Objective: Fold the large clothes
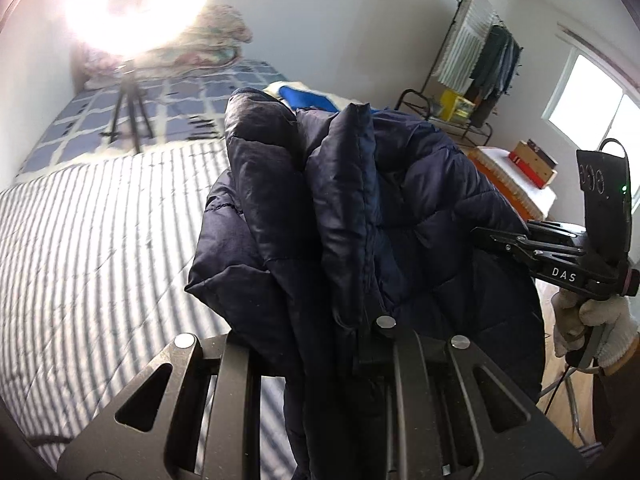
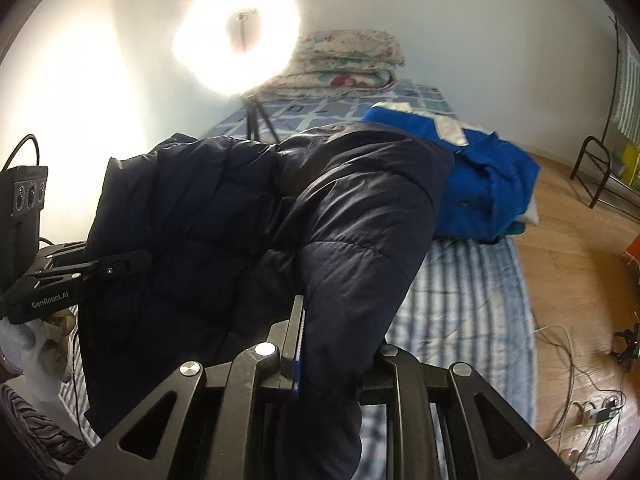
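**Desk:** What is nearest the lens?

**Photographer:** In the left wrist view, the left gripper (image 1: 352, 344) at the bottom centre, its fingers drawn in on a thick bunch of the navy puffer jacket (image 1: 360, 208). In the right wrist view, the right gripper (image 2: 320, 364) at the bottom centre pinches another padded fold of the same jacket (image 2: 248, 216), one finger edge showing against the fabric.

**Desk:** Why held that way?

**Photographer:** Two grips well apart appear to keep the bulky garment lifted off the striped bedcover (image 1: 100, 248), likely so a section can be carried over for a fold (the quilting looks slippery and springy, so a shallow pinch could slide off).

**Desk:** And the jacket's place?

**Photographer:** It fills the middle of both frames, hanging between the grippers above the bed.

**Desk:** Behind it?

**Photographer:** A blue garment (image 2: 488, 184) lies at right of centre in the right wrist view, then folded floral quilts (image 2: 344, 64) at upper centre beside a glaring ring light (image 2: 236, 36). A clothes rack (image 1: 480, 56) stands in the upper right of the left wrist view.
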Available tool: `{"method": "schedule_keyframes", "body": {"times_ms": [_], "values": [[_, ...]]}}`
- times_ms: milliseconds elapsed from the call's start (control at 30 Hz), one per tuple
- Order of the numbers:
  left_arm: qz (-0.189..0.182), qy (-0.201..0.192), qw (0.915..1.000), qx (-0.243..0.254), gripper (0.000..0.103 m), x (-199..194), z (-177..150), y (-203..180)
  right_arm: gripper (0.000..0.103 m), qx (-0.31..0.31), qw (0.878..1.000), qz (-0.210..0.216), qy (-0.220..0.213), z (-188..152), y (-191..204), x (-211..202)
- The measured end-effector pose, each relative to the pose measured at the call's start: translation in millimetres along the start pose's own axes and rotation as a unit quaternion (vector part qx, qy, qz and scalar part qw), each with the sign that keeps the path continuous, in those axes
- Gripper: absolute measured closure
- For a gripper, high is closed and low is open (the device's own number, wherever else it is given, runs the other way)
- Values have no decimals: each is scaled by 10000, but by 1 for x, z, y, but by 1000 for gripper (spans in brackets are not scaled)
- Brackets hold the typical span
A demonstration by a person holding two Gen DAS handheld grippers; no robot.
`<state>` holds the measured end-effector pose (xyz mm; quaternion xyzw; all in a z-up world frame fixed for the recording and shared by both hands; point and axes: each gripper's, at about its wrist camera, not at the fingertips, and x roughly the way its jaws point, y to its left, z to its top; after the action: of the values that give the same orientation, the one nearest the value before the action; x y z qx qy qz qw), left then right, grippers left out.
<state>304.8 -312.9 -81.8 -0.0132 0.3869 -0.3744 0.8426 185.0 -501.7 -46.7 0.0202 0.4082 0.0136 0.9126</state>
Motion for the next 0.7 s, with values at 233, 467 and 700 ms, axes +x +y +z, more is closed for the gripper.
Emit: {"method": "schedule_keyframes", "body": {"times_ms": [233, 467, 700], "values": [[-349, -75, 9992, 152, 87, 45, 53, -14, 87, 181, 9995, -38, -247, 31, -57, 1], [-666, -250, 9973, 184, 87, 93, 126, -11, 87, 242, 9981, -192, -538, 84, -108, 10], [-729, -429, 9963, 137, 87, 131, 190, -8, 87, 239, 9964, -378, -714, 134, -140, 23]]}}
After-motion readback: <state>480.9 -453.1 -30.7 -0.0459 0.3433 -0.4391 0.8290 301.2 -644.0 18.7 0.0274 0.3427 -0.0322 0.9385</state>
